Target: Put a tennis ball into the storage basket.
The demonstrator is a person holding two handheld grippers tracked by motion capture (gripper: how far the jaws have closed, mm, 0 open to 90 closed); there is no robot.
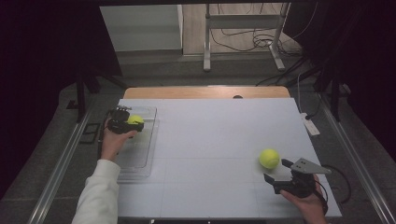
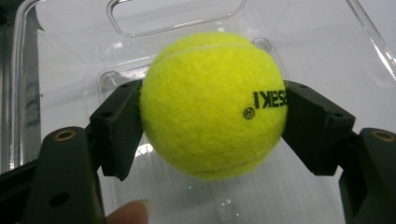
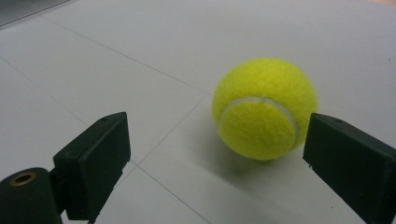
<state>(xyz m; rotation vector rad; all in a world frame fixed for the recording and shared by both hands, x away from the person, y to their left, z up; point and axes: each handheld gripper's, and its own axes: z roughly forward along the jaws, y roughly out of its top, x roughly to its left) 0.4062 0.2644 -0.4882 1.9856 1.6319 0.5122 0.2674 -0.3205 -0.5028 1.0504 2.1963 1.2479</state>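
A yellow tennis ball [image 2: 212, 105] sits squeezed between the black pads of my left gripper [image 2: 212, 140], just above a clear plastic tray [image 2: 177, 18]. From above, that ball [image 1: 135, 119] and the left gripper [image 1: 132, 123] are over the far end of the tray [image 1: 140, 156] at the table's left. A second tennis ball [image 1: 269, 158] rests on the white table at the right. My right gripper [image 1: 274, 170] stands open just behind it. In the right gripper view this ball [image 3: 264, 109] lies just past the fingertips, nearer the right pad [image 3: 345, 158], touching neither.
The white tabletop [image 1: 210, 135] stretches between the two hands. A white power strip [image 1: 310, 125] lies at the right edge. Beyond the far wooden edge [image 1: 205, 92] stand metal frame legs [image 1: 206, 46] with cables on the floor.
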